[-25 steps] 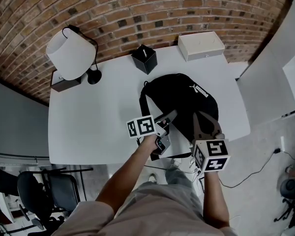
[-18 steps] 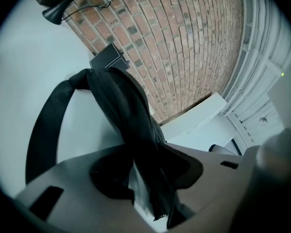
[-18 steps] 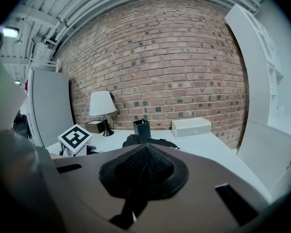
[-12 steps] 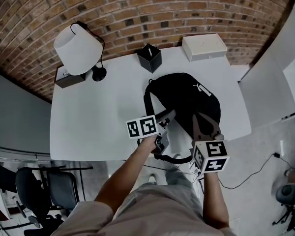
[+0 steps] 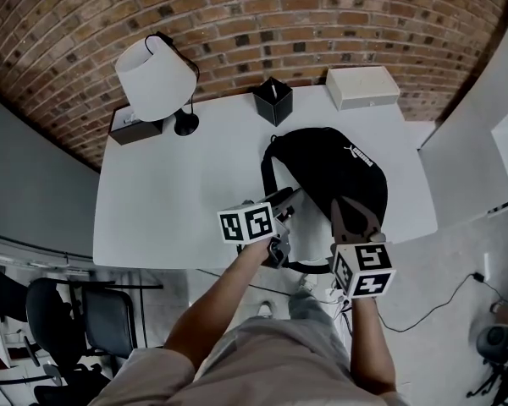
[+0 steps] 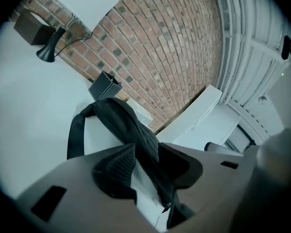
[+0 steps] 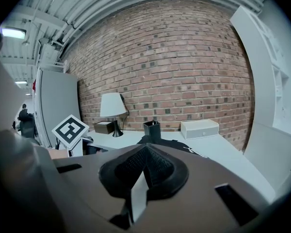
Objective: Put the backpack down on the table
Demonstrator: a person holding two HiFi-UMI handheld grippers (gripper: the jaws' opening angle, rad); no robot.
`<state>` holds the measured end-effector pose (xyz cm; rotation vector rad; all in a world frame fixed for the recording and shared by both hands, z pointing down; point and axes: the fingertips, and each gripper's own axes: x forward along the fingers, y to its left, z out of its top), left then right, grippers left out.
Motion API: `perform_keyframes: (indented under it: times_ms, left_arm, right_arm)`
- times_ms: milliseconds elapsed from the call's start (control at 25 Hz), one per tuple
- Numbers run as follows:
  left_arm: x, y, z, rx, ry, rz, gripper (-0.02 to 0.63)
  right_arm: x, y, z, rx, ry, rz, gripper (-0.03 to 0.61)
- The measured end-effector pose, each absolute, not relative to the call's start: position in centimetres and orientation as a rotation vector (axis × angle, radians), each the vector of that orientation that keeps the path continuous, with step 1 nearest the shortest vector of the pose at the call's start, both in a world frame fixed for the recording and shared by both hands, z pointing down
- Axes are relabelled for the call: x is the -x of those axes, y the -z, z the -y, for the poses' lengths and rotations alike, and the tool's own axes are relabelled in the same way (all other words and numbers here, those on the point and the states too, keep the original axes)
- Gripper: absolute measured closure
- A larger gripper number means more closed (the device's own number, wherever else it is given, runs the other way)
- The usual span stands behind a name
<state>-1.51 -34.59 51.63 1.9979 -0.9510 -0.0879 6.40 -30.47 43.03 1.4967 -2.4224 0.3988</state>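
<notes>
The black backpack (image 5: 330, 172) lies flat on the white table (image 5: 178, 201), toward its right side, with one shoulder strap (image 5: 268, 176) looped on the left. My left gripper (image 5: 281, 200) hovers just off that strap near the table's front edge, and its jaws stand open. In the left gripper view the backpack (image 6: 131, 125) shows beyond and between the two pads (image 6: 114, 171), which do not press on it. My right gripper (image 5: 353, 216) sits over the backpack's near edge, shut with its tips together and nothing in them (image 7: 144, 154).
A white-shaded lamp (image 5: 157, 79) and a small dark box (image 5: 135, 128) stand at the table's back left. A black pen holder (image 5: 273, 100) and a white box (image 5: 362, 87) sit along the brick wall. Chairs (image 5: 68, 328) stand on the floor at lower left.
My left gripper's jaws have spread wider and it has lifted off the strap and rolled. The right gripper has drawn back slightly. The backpack has stayed on the table.
</notes>
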Motion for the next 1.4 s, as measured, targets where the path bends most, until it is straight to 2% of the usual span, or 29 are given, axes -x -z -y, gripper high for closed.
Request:
perform_keyframes:
  times_ms: [680,800,1400]
  left_arm:
    - [2.5,-45.0,28.5,-2.316,-0.107,1.079,0.497]
    - [2.6,-44.1,27.3,-2.369,-0.146,1.102,0.532]
    - [2.4,-41.6,21.0,-2.54,-0.231,1.11,0.604]
  right_arm:
    - [-2.8,-40.9,26.0,-1.488,-0.366,2.478,0.578]
    - [-2.1,-40.5,25.1,-1.49,-0.353,2.484,0.578]
    - [-0.9,-39.1,20.1,-1.563,-0.341,2.498,0.58]
